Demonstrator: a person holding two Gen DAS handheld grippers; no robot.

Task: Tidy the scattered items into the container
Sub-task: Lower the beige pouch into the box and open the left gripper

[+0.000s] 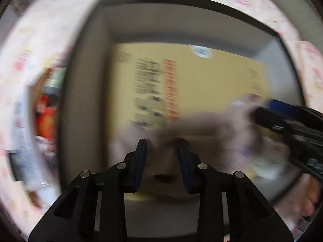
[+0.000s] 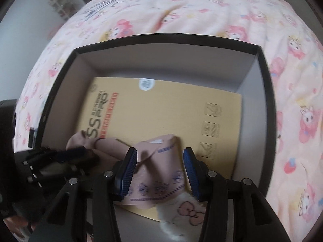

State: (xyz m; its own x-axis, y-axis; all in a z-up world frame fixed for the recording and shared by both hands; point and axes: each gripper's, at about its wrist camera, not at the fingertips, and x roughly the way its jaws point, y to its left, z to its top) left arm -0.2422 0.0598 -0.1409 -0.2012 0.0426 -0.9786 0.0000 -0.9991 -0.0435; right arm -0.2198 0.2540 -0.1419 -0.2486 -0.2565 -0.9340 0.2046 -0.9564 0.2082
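One pink sock [image 2: 161,161] lies in the open dark box [image 2: 262,92] on the bed [image 2: 181,10], on top of one flat yellow card packet [image 2: 171,117] that reads "SCREEN PRO" with red letters beside it too blurry to read. The right tongs [image 2: 159,167] hang over the sock's middle with their two blue pads apart, not pressing it, and a white fluffy thing with a pink bow drawing [image 2: 187,211] lies just under them. The left tongs [image 1: 161,151] stand a little apart over the sock's other end, but that view is too blurry to tell if they touch it.

A home bedroom: pink cartoon-print bedspread [image 2: 181,10] covers the bed.
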